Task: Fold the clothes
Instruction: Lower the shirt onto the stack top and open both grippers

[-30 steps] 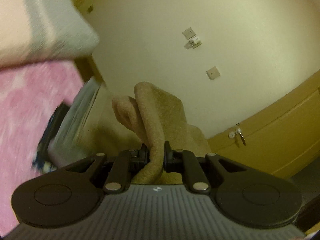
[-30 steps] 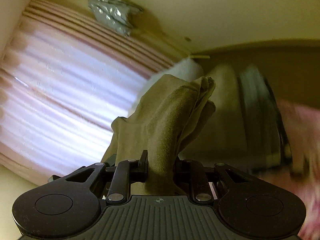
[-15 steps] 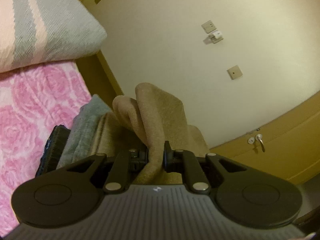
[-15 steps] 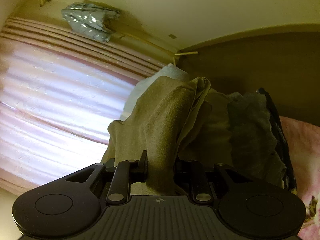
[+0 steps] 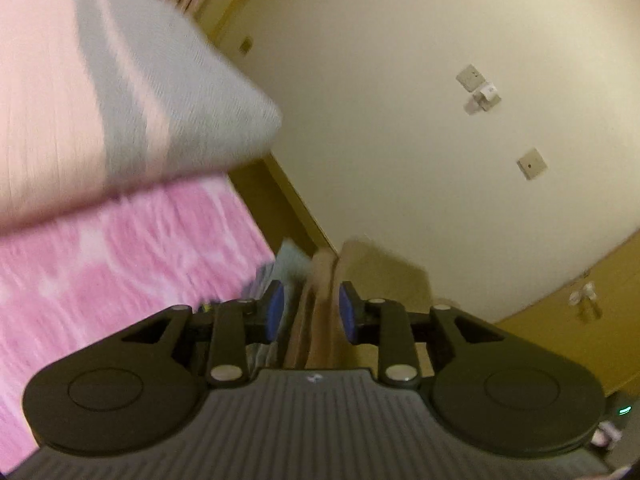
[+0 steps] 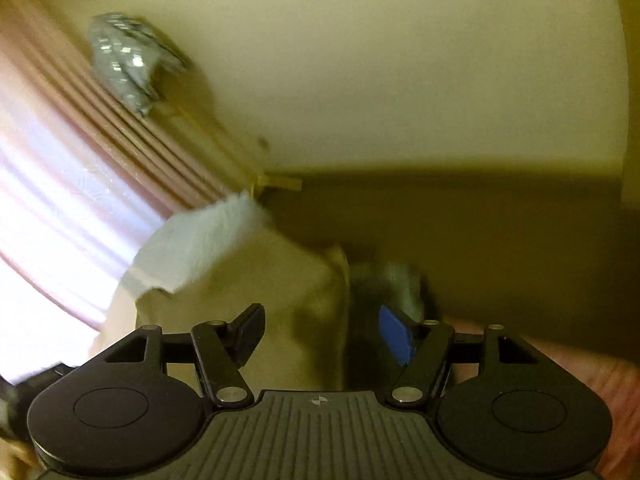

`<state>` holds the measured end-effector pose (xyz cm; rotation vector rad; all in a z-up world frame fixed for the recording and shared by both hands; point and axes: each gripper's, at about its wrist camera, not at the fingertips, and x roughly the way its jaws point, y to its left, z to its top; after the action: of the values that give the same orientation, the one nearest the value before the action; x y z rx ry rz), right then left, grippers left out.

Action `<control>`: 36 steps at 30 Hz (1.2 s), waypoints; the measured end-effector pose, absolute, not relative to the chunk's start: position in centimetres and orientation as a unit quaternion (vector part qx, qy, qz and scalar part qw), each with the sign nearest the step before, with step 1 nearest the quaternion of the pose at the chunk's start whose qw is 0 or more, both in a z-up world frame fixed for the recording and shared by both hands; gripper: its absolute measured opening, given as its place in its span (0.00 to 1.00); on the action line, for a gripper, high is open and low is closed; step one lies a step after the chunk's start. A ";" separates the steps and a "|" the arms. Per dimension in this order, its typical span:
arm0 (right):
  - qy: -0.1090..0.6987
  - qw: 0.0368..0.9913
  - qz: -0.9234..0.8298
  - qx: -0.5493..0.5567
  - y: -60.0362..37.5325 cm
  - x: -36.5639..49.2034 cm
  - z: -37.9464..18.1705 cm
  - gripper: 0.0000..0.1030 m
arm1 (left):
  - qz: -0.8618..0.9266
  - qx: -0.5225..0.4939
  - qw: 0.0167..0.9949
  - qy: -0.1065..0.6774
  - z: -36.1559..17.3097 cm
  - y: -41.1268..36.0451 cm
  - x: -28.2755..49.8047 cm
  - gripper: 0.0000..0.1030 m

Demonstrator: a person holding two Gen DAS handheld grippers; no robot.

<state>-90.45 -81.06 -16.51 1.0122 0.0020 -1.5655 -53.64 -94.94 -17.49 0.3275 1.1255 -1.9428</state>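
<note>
Jaws, left: released; the left gripper [image 5: 311,312] has just been opening, and its blue pads [image 5: 275,310] are seen apart from the tan garment [image 5: 320,320] that stands between them
Jaws, right: released wide; the right gripper [image 6: 322,334] has just been opening, with the tan garment [image 6: 256,312] lying between the pads, touched by neither
Garment place: in the left wrist view it is found at 6 o'clock, just beside a grey folded piece [image 5: 290,264]; in the right wrist view it fills the lower middle, with a white towel [image 6: 200,248] at 10 o'clock and a dark grey garment [image 6: 392,280] at 3 o'clock of it
Progress: the tan piece is judged to be folded and set down on the stack by the headboard; withdrawal of both grippers is still to be done, and whether more clothes wait cannot be told
Edges, left view: pink bedspread [image 5: 120,272] at 9 o'clock, striped pillow [image 5: 120,92] at 10 o'clock, wooden bed frame [image 5: 280,196] running up to 12
Edges, right view: curtain [image 6: 60,200] at 9 o'clock, dark headboard [image 6: 480,248] at 2 o'clock
Open room: free space is judged to lie only backward, toward the holder; blur hides fine detail
</note>
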 end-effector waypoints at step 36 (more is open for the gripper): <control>0.065 0.645 -0.698 0.304 -77.6 -85.2 -17.5 0.65 | -0.832 0.148 0.438 0.306 -18.1 -88.5 -58.3 0.12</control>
<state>-85.21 -77.60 -17.48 0.6930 0.1471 -1.5896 -58.28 -88.46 -18.09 0.3668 0.7611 -2.0679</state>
